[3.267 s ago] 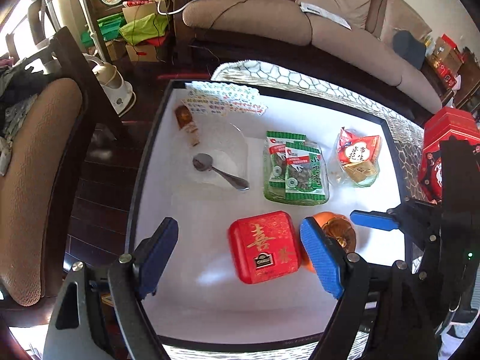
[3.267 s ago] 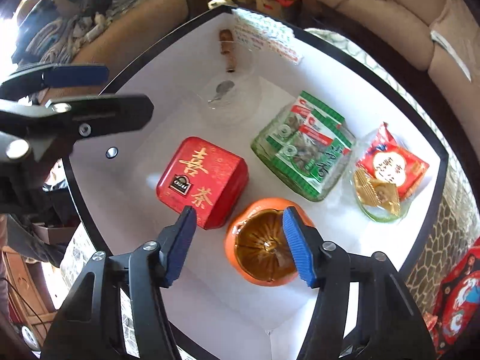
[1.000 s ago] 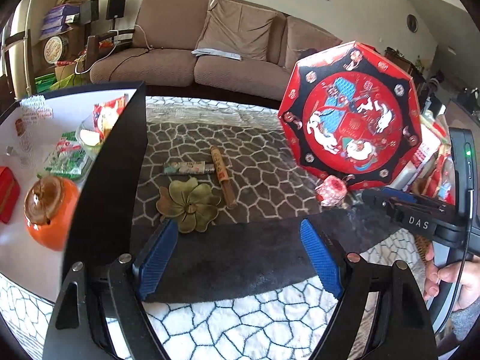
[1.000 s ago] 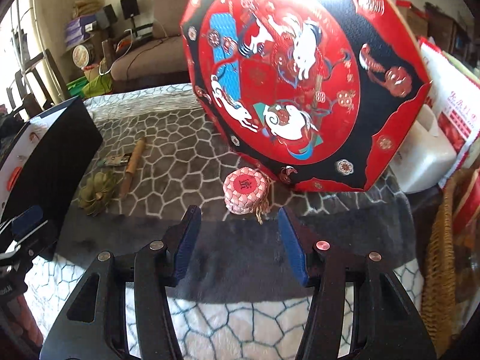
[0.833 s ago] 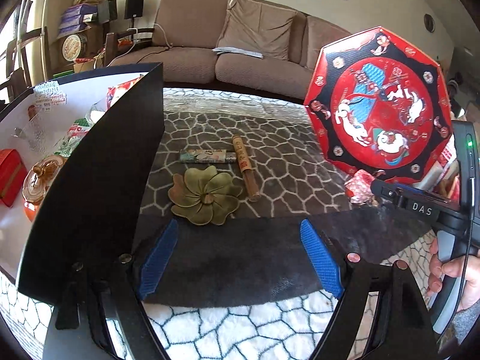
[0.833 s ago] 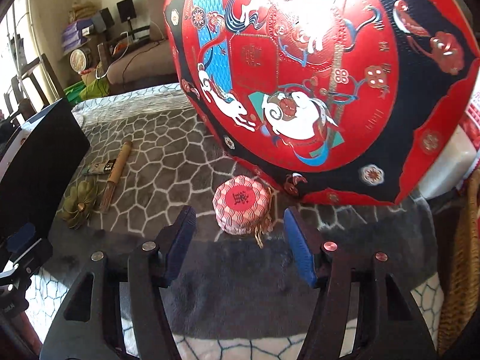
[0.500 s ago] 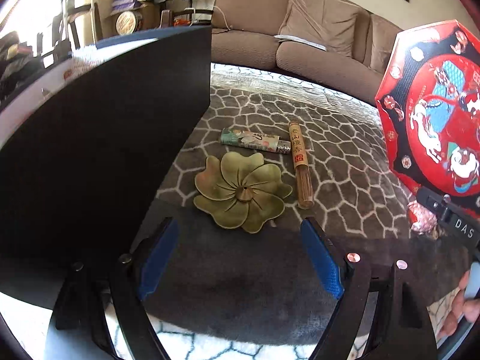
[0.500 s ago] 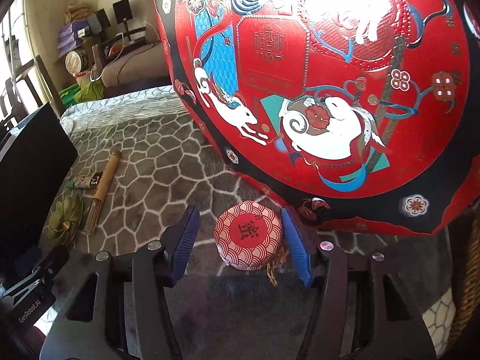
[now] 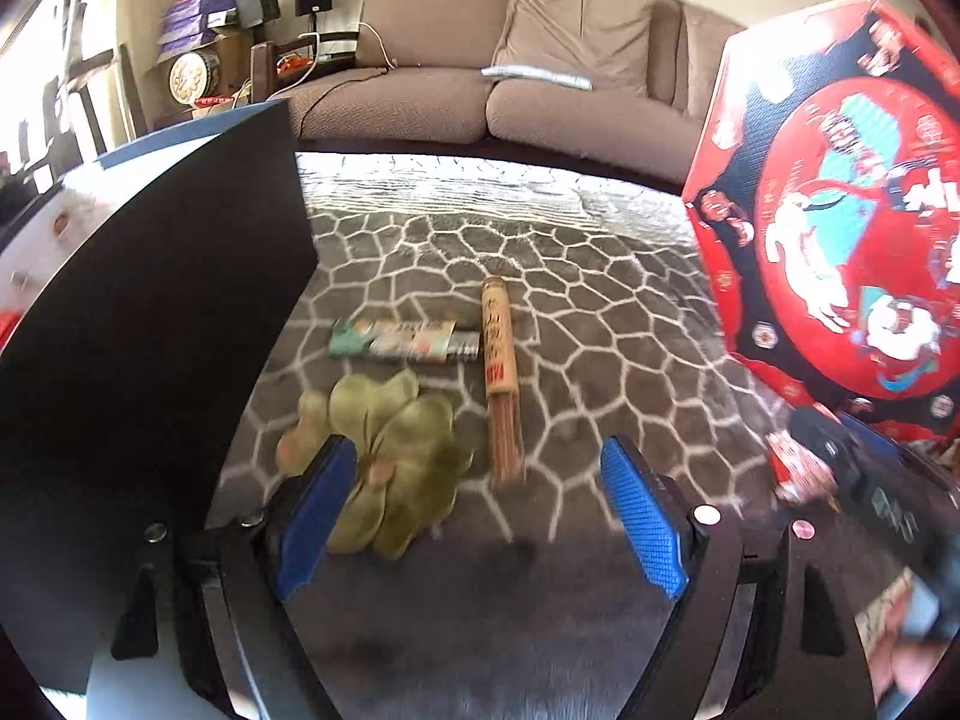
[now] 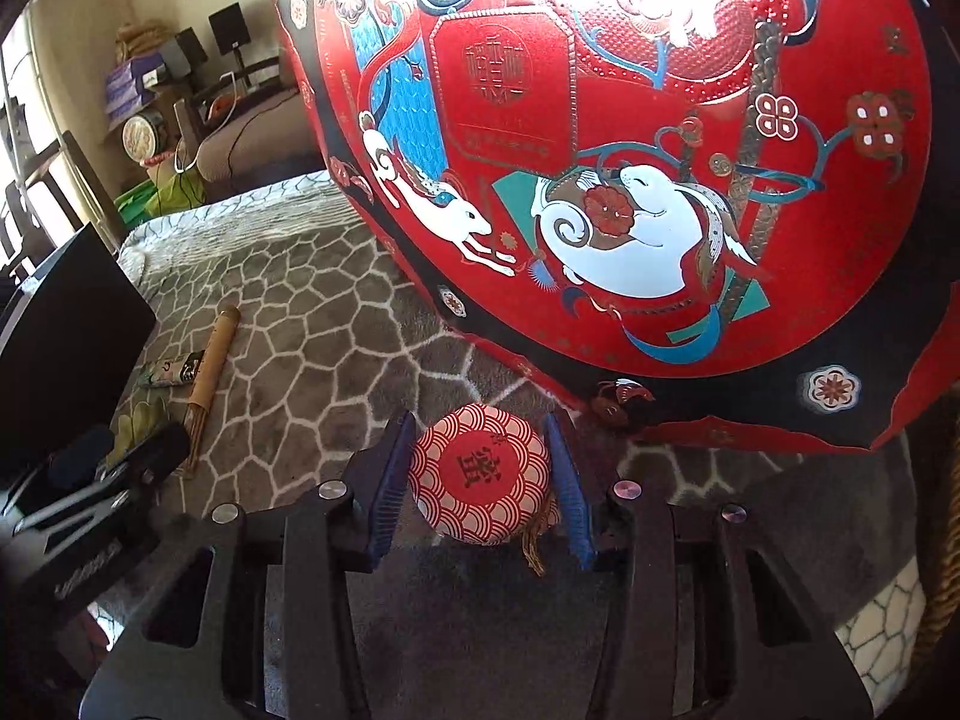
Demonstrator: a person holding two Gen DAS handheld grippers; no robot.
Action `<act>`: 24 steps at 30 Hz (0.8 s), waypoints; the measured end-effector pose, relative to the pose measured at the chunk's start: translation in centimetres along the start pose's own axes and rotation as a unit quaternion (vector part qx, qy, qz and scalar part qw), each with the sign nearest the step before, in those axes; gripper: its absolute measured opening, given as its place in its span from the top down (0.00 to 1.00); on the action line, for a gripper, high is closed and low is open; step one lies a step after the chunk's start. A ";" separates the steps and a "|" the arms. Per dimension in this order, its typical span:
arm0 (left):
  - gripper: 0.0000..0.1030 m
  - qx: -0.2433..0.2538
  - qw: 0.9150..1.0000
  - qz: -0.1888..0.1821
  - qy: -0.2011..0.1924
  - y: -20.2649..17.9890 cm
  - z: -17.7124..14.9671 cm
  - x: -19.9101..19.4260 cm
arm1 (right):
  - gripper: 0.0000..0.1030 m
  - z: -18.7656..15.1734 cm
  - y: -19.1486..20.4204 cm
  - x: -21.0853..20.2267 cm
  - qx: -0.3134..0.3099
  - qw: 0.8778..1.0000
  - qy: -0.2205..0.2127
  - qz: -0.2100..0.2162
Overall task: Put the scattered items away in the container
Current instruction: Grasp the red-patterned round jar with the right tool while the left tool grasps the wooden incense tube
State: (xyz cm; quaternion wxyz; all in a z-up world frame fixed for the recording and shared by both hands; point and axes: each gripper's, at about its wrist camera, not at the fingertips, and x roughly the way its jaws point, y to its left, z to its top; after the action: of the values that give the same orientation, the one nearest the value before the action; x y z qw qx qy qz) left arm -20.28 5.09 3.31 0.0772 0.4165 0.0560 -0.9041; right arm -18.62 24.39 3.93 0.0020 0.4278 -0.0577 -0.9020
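Note:
My right gripper (image 10: 480, 483) has its blue pads on both sides of a small round red-and-white patterned tin (image 10: 480, 486) on the grey rug, close to touching it. My left gripper (image 9: 480, 516) is open and empty low over the rug, with a green flower-shaped dish (image 9: 384, 468) by its left finger. A bundle of incense sticks (image 9: 501, 378) and a printed tube (image 9: 402, 342) lie just beyond. The black-walled container (image 9: 150, 330) stands to the left.
A large red octagonal gift box (image 10: 630, 150) leans upright right behind the tin and shows at the right of the left wrist view (image 9: 840, 210). A brown sofa (image 9: 480, 90) is at the back. A woven basket edge (image 10: 942, 570) is at far right.
Both grippers left the container and came down to the rug. The right gripper closed in around the small tin. The left gripper moved in over the green dish.

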 end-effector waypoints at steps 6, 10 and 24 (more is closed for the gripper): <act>0.22 0.062 0.995 0.050 0.051 -2.7 2.5 3.6 | 0.59 -0.1 -0.1 0.1 0.003 1.000 0.001 0.008; 0.25 0.097 0.991 0.064 0.067 -3.8 2.3 4.6 | 0.59 -0.1 0.0 0.2 0.007 1.000 0.000 0.011; 0.86 0.083 0.989 0.014 0.123 -5.6 4.1 4.9 | 0.60 -0.4 -0.4 0.0 0.021 1.000 0.006 0.023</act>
State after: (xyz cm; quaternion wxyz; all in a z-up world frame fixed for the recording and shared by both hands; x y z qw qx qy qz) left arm -27.52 9.41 2.41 0.0470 0.5299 -0.0161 -0.8466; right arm -18.29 24.71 3.68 0.0139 0.4314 -0.0860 -0.8979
